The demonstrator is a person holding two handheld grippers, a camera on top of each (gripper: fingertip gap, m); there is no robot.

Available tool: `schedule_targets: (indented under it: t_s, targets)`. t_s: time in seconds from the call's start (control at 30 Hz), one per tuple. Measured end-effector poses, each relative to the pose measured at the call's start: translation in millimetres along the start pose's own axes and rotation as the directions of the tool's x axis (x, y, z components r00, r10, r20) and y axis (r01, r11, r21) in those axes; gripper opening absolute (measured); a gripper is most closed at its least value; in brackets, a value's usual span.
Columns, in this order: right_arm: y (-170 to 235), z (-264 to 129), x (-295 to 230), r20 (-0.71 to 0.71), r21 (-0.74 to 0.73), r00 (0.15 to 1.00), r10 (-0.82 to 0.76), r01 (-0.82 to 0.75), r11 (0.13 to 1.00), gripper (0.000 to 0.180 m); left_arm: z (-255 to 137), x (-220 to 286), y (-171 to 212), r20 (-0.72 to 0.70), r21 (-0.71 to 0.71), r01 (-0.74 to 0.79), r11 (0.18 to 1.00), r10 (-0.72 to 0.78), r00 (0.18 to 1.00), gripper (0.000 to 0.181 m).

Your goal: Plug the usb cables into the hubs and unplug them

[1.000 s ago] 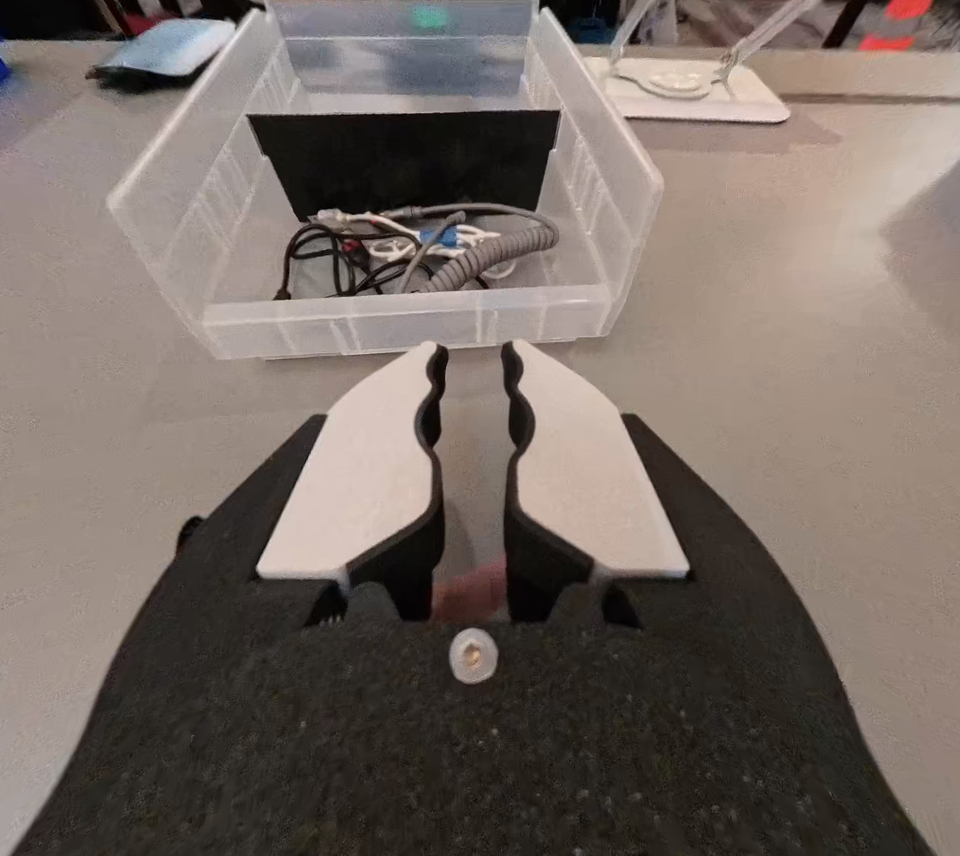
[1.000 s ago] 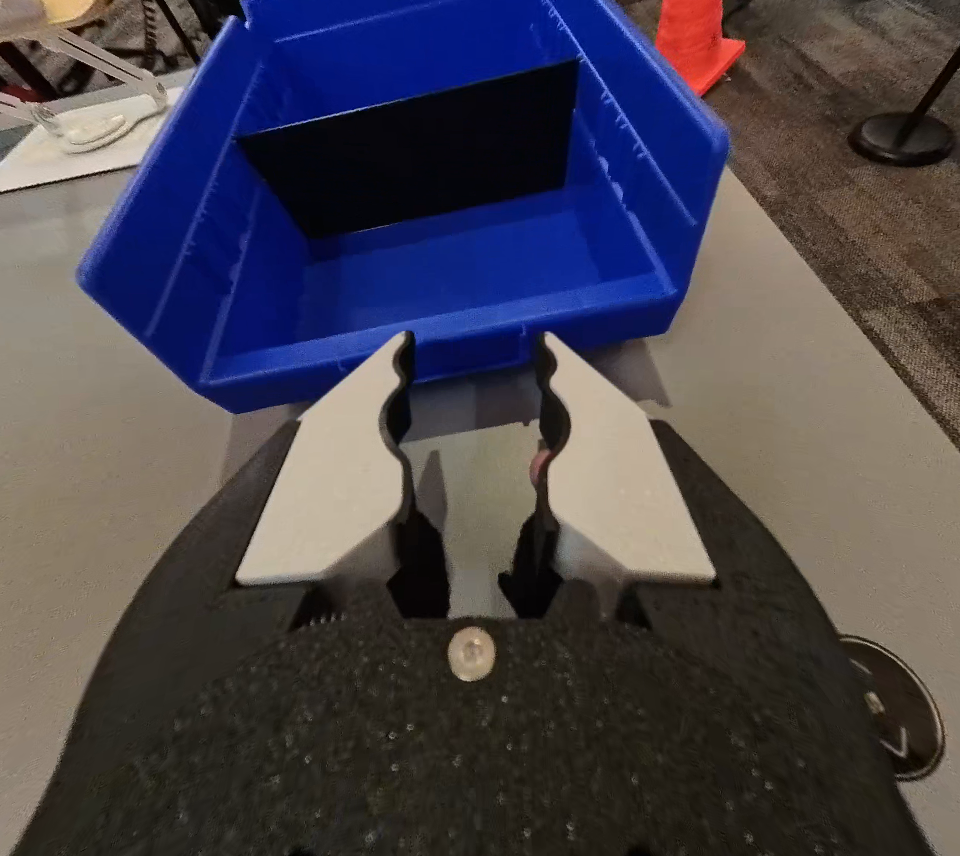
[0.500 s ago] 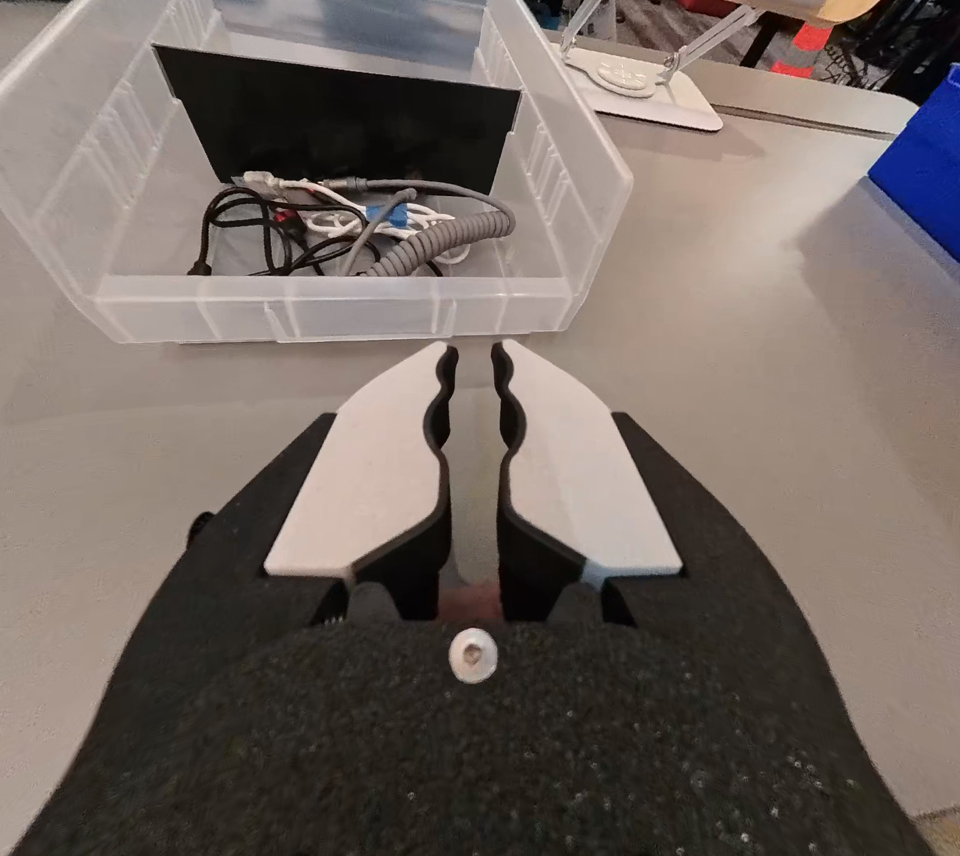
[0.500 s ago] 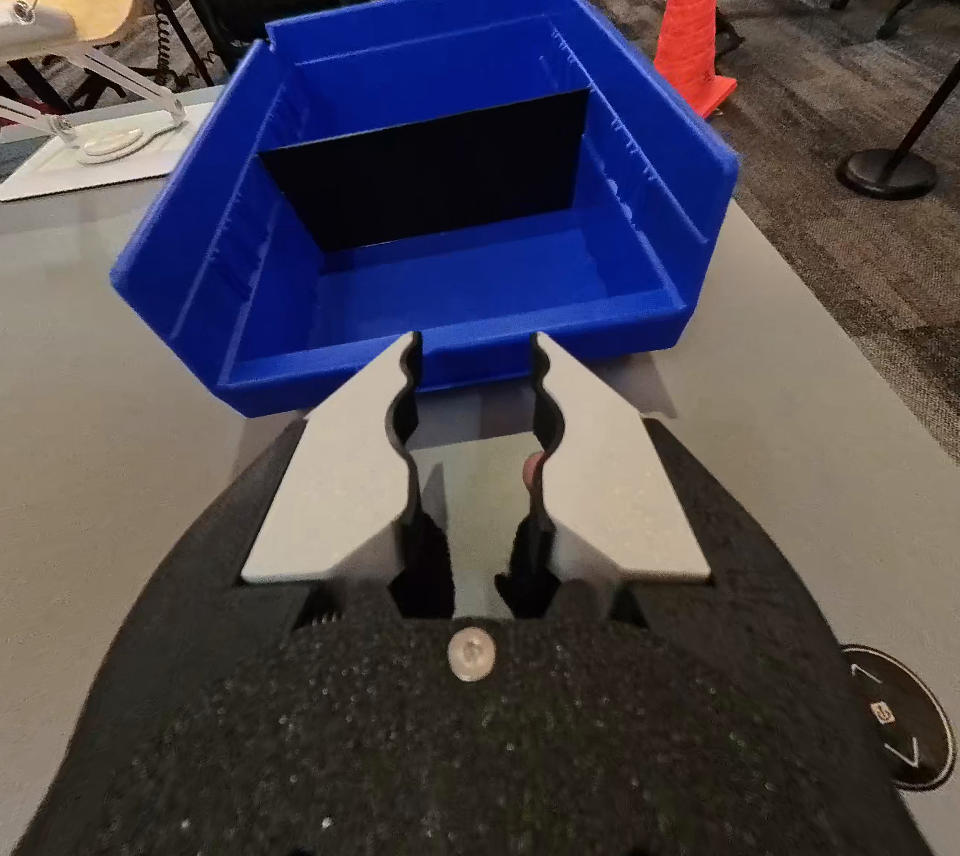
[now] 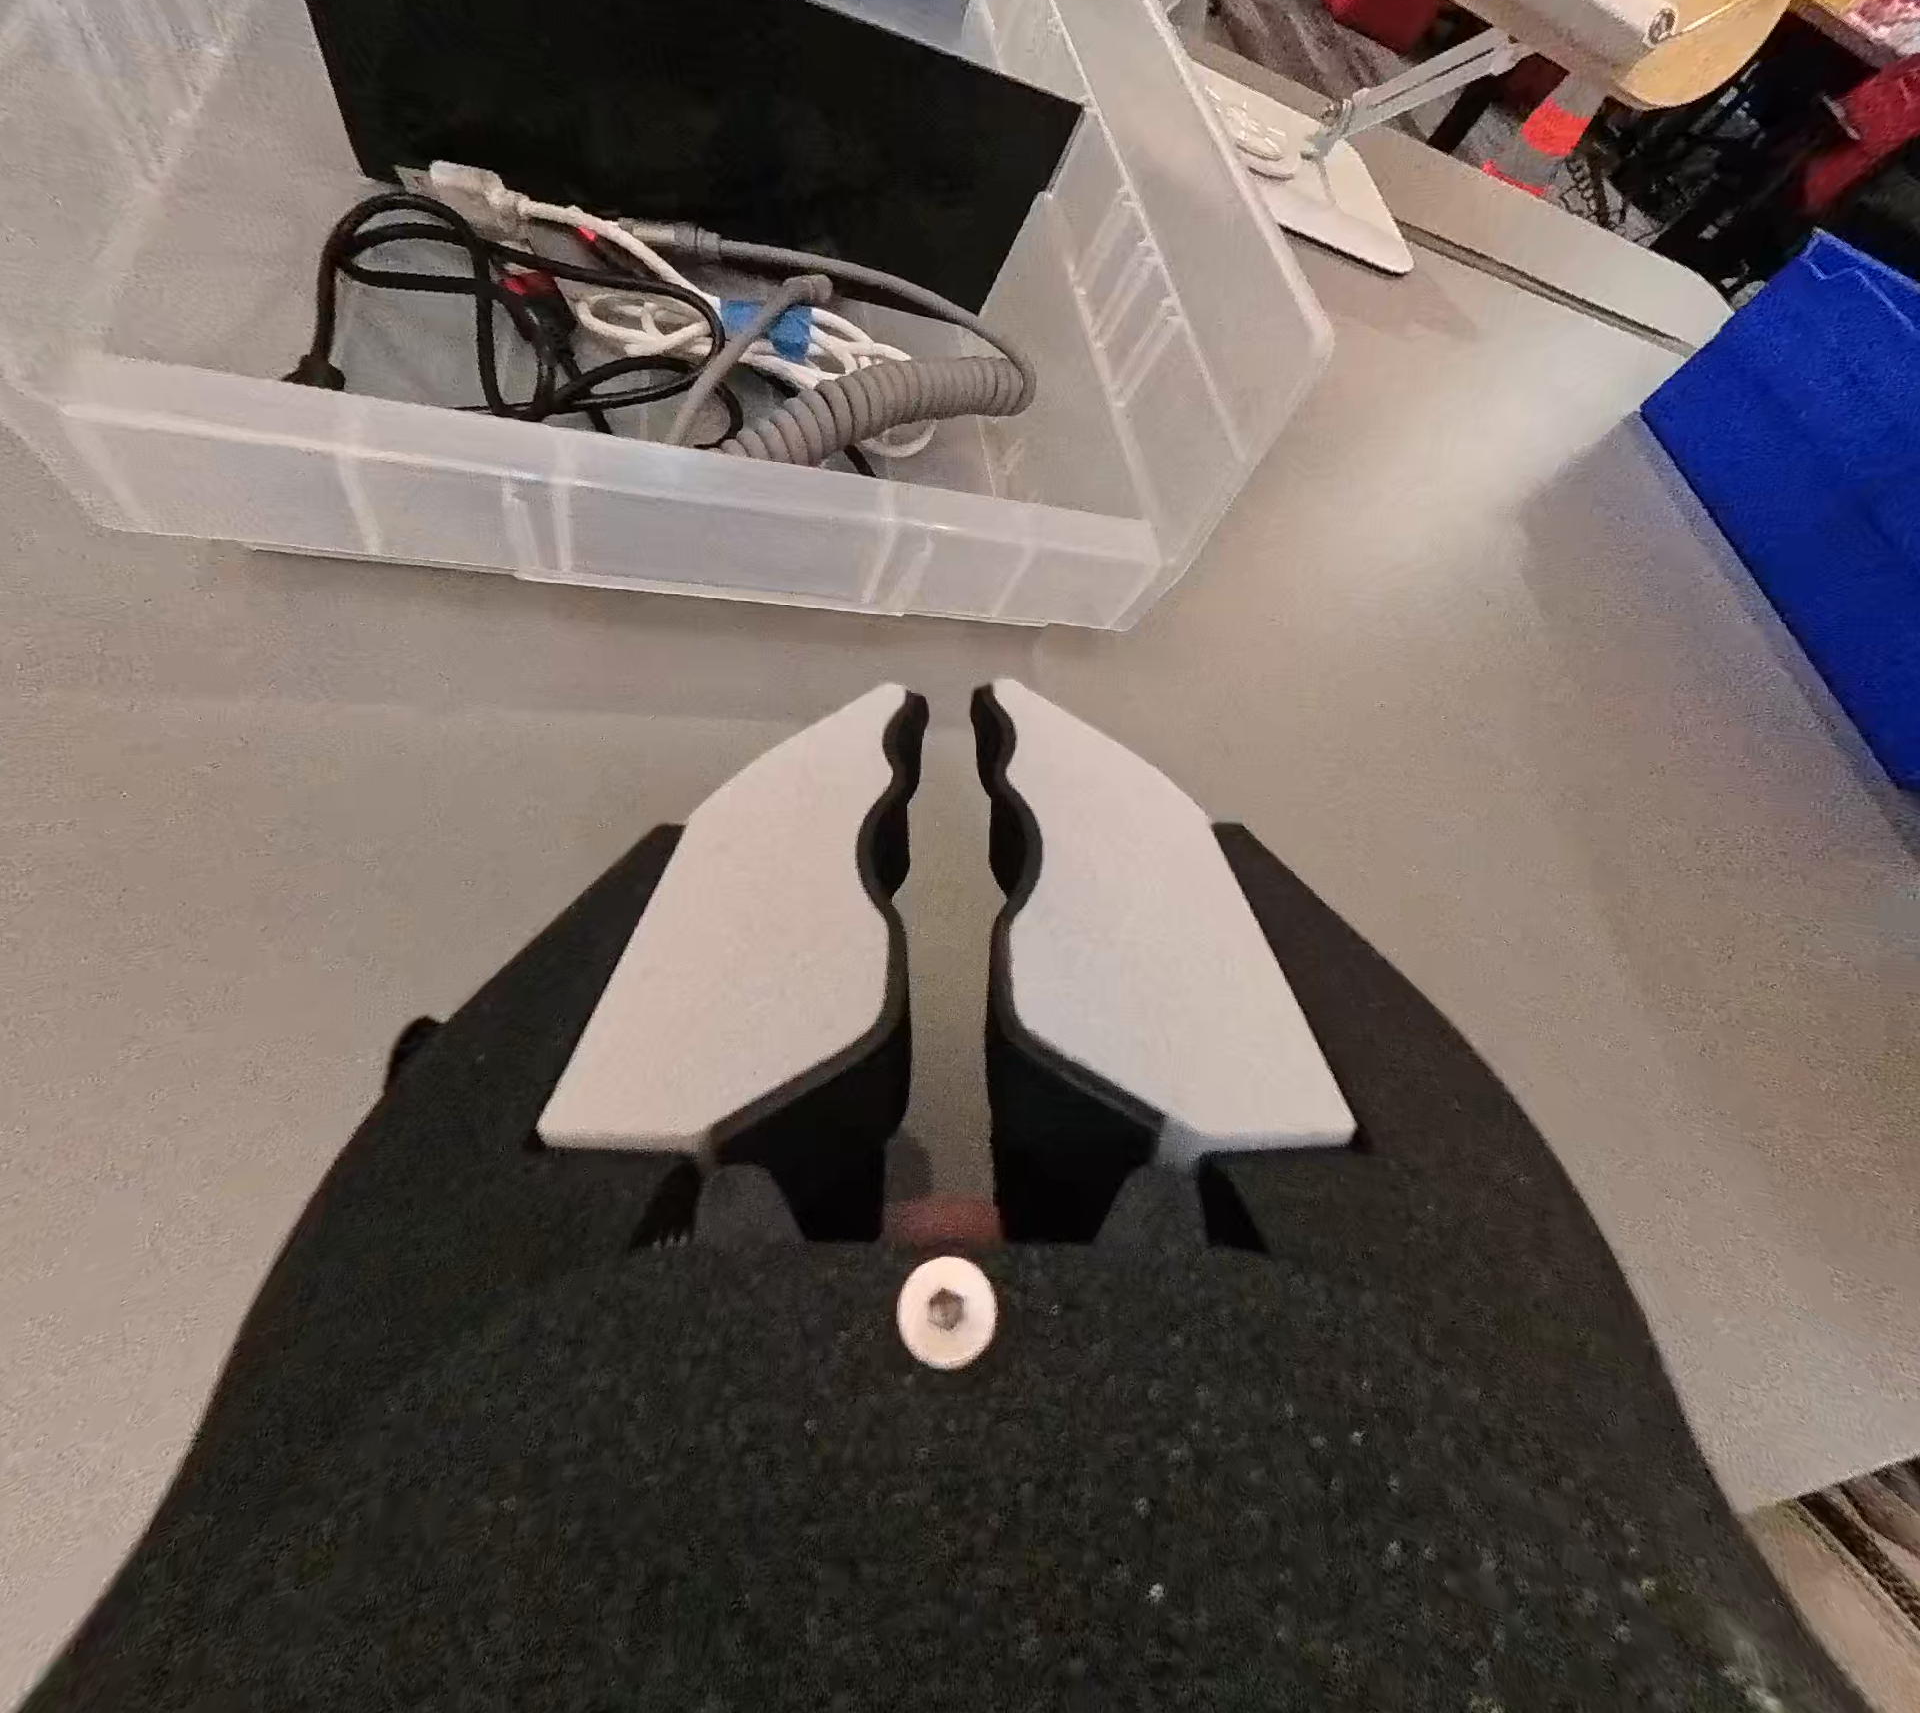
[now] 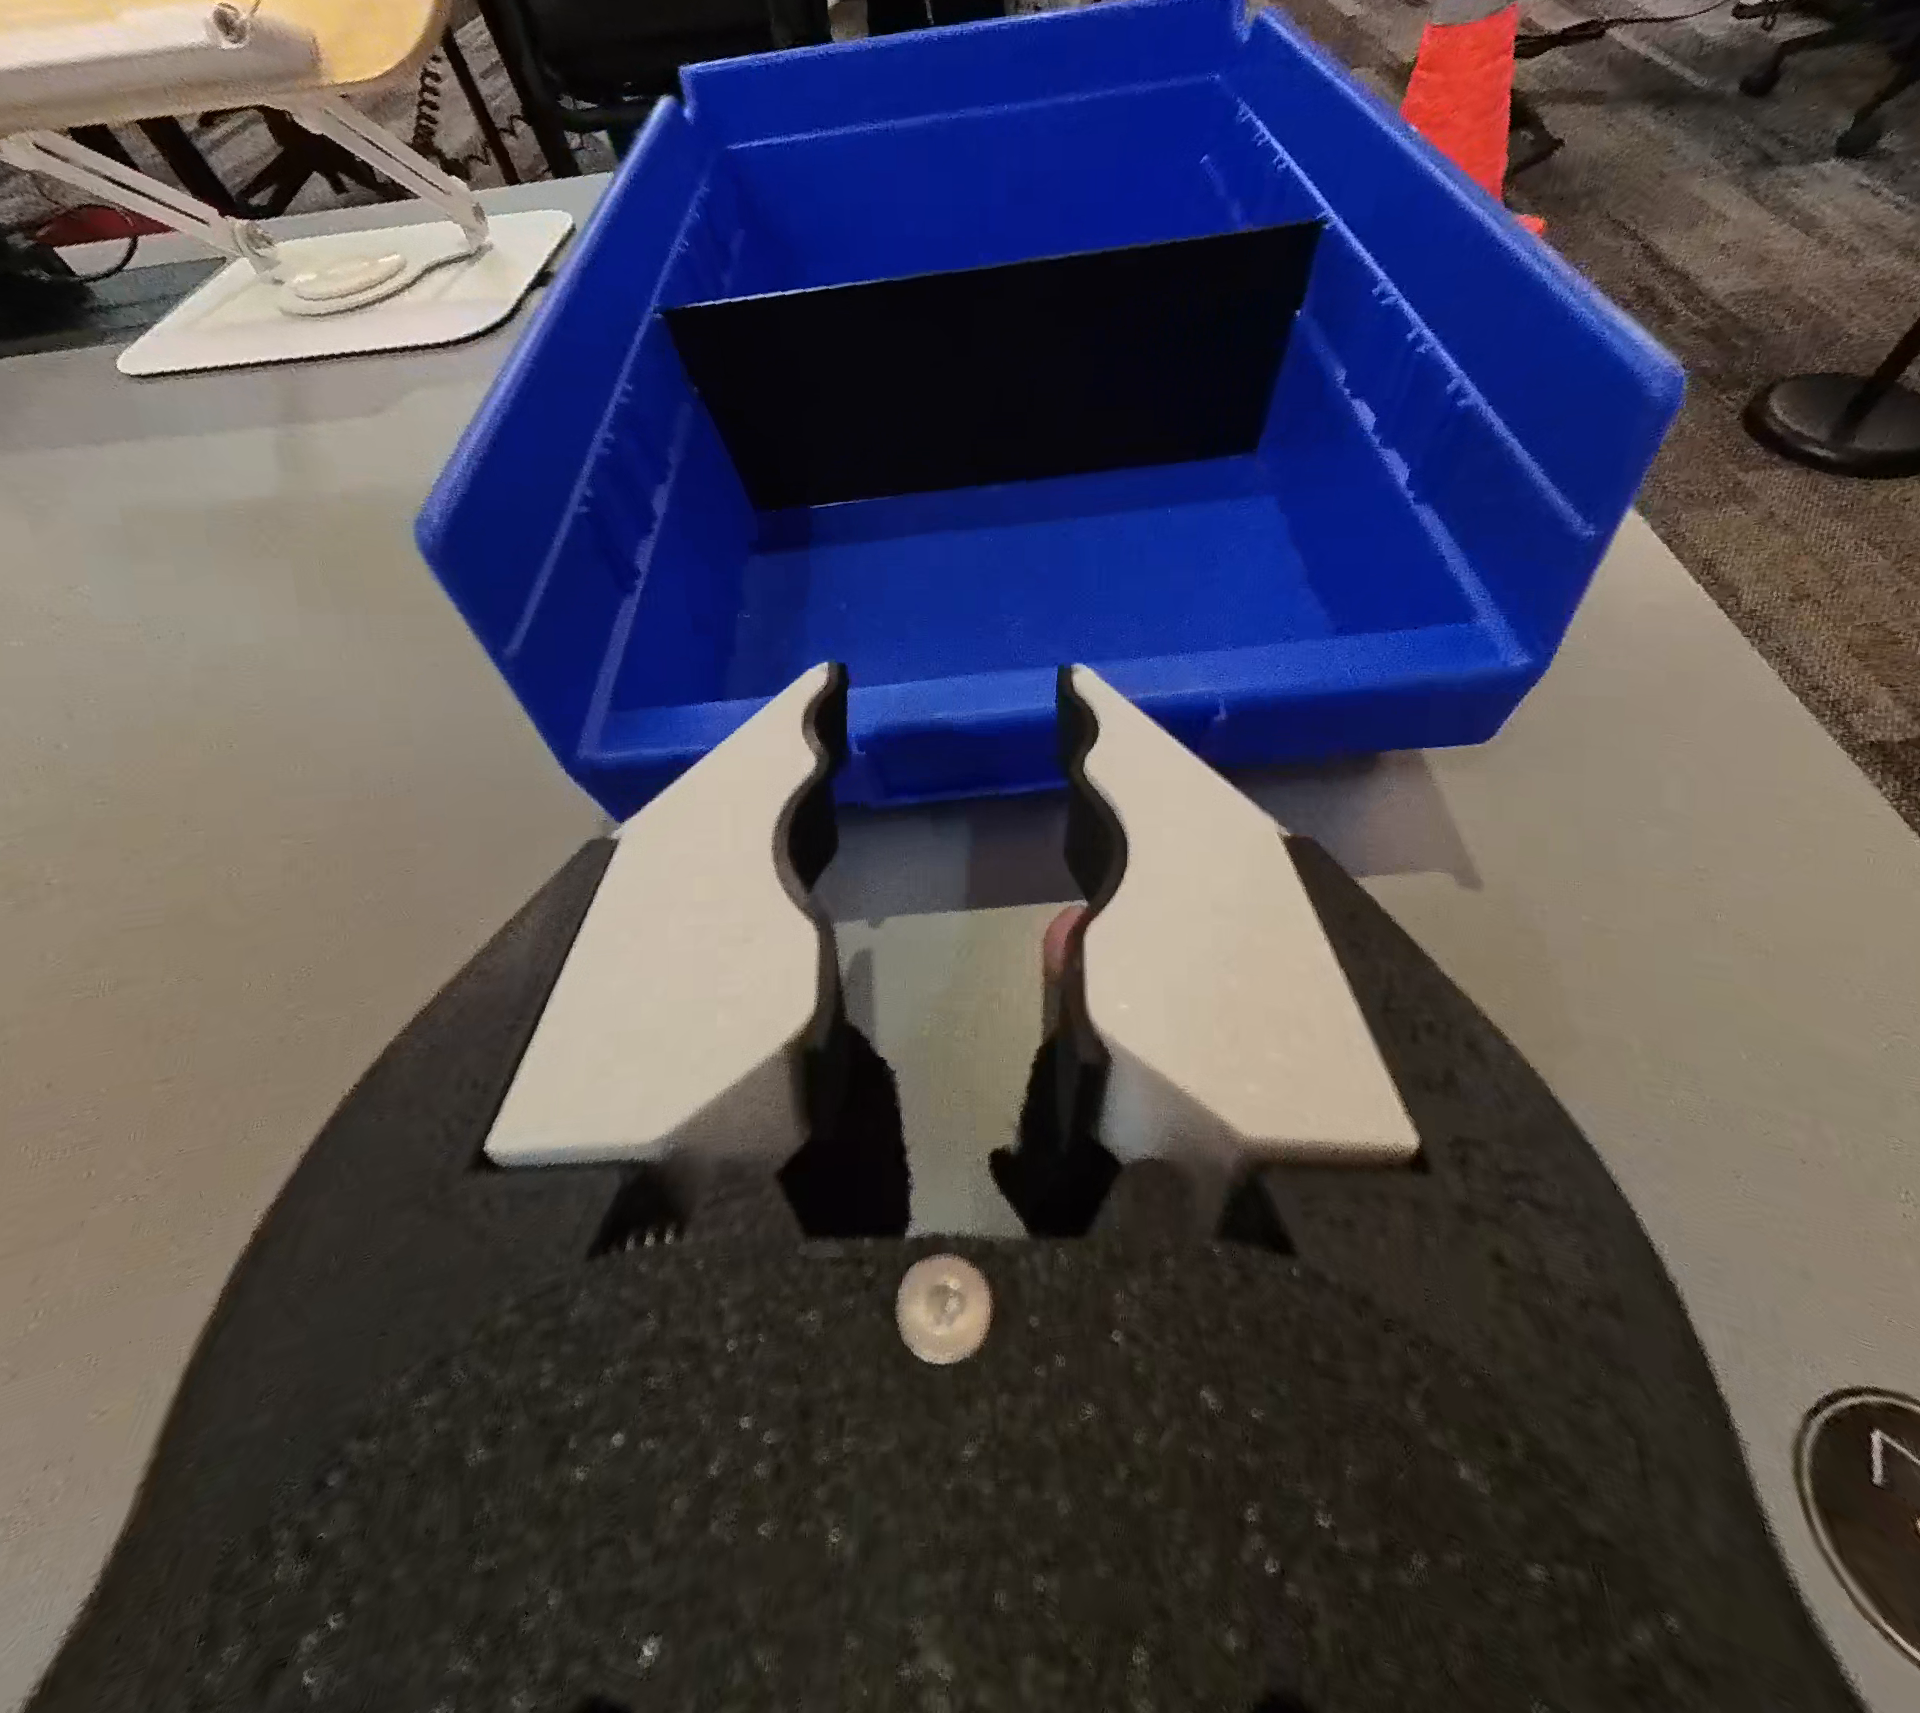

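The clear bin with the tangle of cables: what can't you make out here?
- Left wrist view: clear bin, its rear compartment hidden by the black divider; left side cut off by the edge.
- Cables: too tangled to count; no hub identifiable.
- Right wrist view: blue bin, space behind its divider hidden.

The right gripper (image 6: 948,687) is positioned above the grey table (image 6: 208,728) with its two pale fingers (image 6: 686,915) spread apart and nothing between them, the tips just short of the front wall of a blue storage bin (image 6: 1039,728). The bin stands on the table, its near compartment bare, and a black divider panel (image 6: 987,354) stands upright across its interior from side wall to side wall. A white stand base (image 6: 343,292) rests on the table left of the bin, an orange traffic cone (image 6: 1475,22) stands on the carpeted floor behind it, and a round black insert (image 6: 1870,1497) is set in the table at lower right.
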State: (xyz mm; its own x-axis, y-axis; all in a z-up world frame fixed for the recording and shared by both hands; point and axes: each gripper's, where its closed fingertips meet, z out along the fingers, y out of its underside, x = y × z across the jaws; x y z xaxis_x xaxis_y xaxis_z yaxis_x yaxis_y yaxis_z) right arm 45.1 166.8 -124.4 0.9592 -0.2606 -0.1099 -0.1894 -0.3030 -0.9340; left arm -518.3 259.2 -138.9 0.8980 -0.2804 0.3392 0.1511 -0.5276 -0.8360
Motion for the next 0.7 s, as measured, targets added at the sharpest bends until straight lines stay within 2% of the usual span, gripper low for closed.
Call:
schedule_targets:
  t_s: [0.37,0.43,0.57,0.7]
  targets:
    - [2,-1,-5,0.023,-0.012,1.0,-0.004,0.004,1.0,0.036,-2,-7,-1,0.034,-0.001,0.008,1.0,-0.008,0.999,0.008]
    - [2,-1,-7,0.029,-0.016,1.0,-0.004,0.004,1.0,0.036,1,2,2,-0.006,-0.021,-0.015,1.0,0.014,1.0,0.009]
    - [3,-2,-9,0.043,-0.025,0.999,0.002,-0.001,1.0,0.031,1,33,-1,-0.183,-0.013,0.011,1.0,-0.013,0.983,0.012]
    - [2,-3,-10,0.049,-0.022,0.999,0.001,0.0,1.0,0.029,-1,37,-8,-0.196,0.037,-0.021,0.999,0.028,0.98,0.015]
